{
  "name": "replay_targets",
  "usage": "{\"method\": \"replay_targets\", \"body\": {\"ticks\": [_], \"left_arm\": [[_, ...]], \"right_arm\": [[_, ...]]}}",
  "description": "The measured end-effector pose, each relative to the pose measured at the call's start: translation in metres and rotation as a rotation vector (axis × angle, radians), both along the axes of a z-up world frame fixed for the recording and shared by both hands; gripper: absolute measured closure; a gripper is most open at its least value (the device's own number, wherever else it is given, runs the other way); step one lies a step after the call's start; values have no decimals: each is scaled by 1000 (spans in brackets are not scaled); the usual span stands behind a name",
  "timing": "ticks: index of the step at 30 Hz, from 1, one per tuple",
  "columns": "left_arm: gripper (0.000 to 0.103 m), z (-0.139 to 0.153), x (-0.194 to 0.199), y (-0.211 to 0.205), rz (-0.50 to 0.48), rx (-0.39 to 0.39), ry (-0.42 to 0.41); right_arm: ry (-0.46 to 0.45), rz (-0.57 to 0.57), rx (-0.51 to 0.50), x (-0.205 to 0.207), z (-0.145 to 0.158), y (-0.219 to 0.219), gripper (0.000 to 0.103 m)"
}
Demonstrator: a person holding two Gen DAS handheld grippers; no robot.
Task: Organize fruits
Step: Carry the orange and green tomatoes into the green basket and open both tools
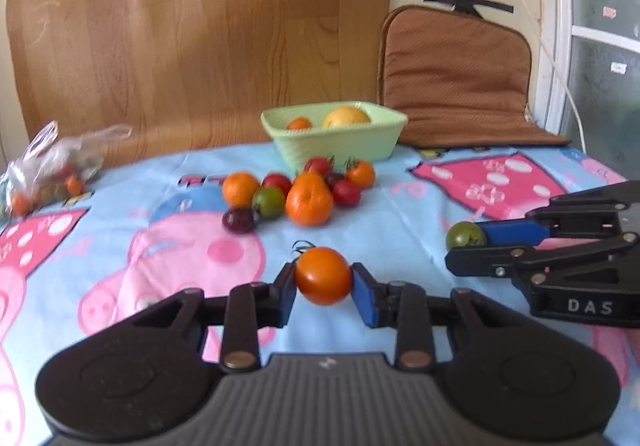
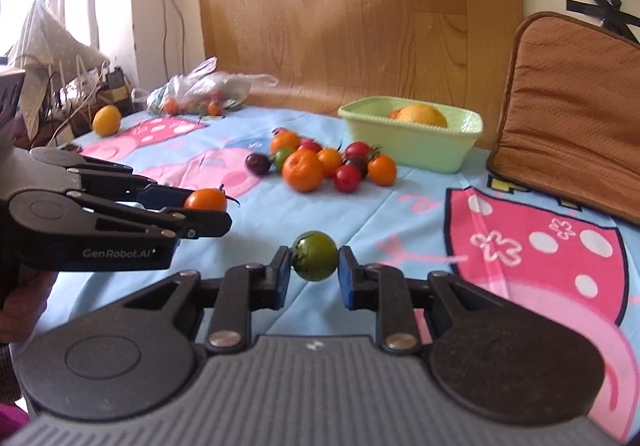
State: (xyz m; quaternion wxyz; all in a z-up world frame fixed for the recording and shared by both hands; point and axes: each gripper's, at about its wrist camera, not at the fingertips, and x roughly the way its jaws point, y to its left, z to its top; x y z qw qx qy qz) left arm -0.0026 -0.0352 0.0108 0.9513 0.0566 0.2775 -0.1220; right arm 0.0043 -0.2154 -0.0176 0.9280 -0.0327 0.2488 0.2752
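Observation:
My left gripper (image 1: 323,286) is shut on an orange tomato (image 1: 323,276) and holds it above the cloth; it also shows in the right wrist view (image 2: 205,200). My right gripper (image 2: 314,266) is shut on a green tomato (image 2: 314,255), which also shows in the left wrist view (image 1: 466,234). A pile of tomatoes and small oranges (image 1: 308,198) lies on the cloth in front of a light green basket (image 1: 340,142), which holds an orange fruit and a small one (image 1: 346,116).
A plastic bag of tomatoes (image 1: 48,174) lies far left. A brown cushion (image 1: 456,82) leans at the back right. A wood-grain board (image 1: 200,26) stands behind the table. A yellow fruit (image 2: 106,120) sits near clutter at the far left edge.

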Motion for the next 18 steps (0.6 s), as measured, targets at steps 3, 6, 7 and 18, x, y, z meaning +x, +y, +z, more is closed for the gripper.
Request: {"method": "replay_targets", "body": {"ticks": [3,6,7,18], "left_arm": [[73,19,28,0,-11,-30,-13],[73,36,61,0,-16,-37,-46],[73,40,74,0,-15,-38,-54],[73,22,208,-15,-31,-22,23]], "right_arm": [[-3,-31,11,24,12,-6,75],[-20,-75,29,51,24,-9,75],[-23,-92,36,60,27,-9,75],[-57,-225,48,174,32,-4,75]]}}
